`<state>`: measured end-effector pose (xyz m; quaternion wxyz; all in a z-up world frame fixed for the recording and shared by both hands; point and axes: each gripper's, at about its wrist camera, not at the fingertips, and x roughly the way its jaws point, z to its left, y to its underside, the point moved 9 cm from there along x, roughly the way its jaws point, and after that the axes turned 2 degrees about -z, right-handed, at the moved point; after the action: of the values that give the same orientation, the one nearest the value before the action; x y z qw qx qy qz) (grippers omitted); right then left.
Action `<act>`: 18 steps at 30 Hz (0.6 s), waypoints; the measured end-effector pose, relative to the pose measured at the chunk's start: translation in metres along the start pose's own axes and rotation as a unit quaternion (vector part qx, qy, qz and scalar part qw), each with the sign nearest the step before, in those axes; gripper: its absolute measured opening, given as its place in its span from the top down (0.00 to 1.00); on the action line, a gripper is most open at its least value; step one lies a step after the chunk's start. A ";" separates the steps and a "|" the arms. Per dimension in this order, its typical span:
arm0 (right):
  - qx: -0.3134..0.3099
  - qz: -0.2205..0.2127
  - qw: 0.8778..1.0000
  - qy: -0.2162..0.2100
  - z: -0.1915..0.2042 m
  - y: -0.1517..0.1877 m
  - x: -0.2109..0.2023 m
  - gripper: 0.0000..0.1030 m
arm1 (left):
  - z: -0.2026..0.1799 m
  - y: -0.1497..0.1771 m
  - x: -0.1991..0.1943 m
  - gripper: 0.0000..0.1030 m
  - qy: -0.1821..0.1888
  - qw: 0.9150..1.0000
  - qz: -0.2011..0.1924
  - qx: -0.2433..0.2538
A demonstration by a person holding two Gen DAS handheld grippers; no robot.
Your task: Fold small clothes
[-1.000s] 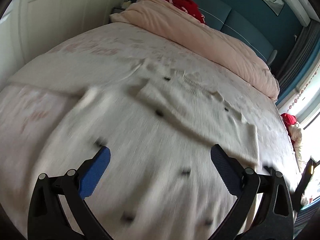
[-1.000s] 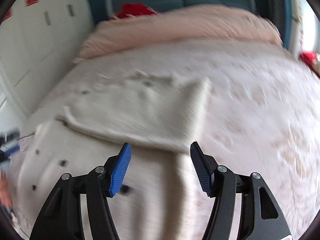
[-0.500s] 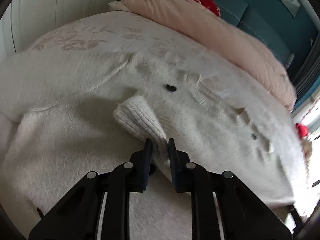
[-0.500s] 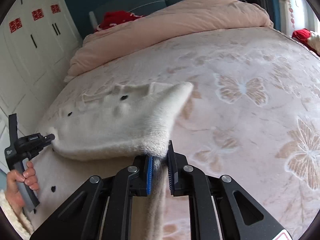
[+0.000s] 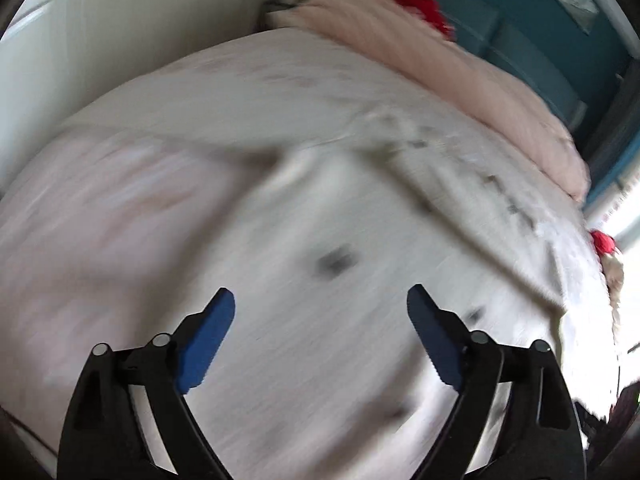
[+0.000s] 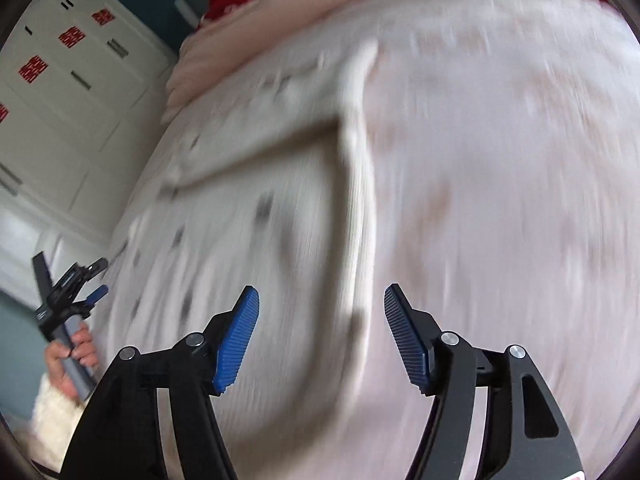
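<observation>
Two claws hang spread wide above a white sweater laid out on a bed, neither gripping anything. The left claw shows blue pads well apart over the knit, whose dark buttons smear in the motion blur. The right claw is likewise parted, its pads straddling the sweater's right edge, where a folded sleeve lies across the body. A pink duvet is bunched at the head of the bed. White cupboards stand to the left.
</observation>
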<state>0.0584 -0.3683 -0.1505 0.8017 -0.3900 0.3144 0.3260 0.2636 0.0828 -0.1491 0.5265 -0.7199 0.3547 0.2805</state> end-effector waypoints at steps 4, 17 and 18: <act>0.006 0.029 0.999 -0.019 0.011 0.070 -0.004 0.35 | 0.072 0.049 -0.026 0.15 -0.028 0.997 0.031 -0.065; -0.012 -0.029 0.999 -0.014 0.032 0.043 -0.022 0.91 | 0.022 0.087 -0.033 0.87 0.055 0.993 0.089 -0.055; -0.019 -0.037 0.999 -0.008 0.030 0.042 -0.038 0.91 | 0.017 0.087 -0.042 0.87 0.058 0.994 0.081 -0.039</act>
<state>0.0108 -0.3339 -0.1246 0.8081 -0.4144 0.2871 0.3048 0.1677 0.0912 -0.1699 0.4515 -0.7240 0.4309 0.2936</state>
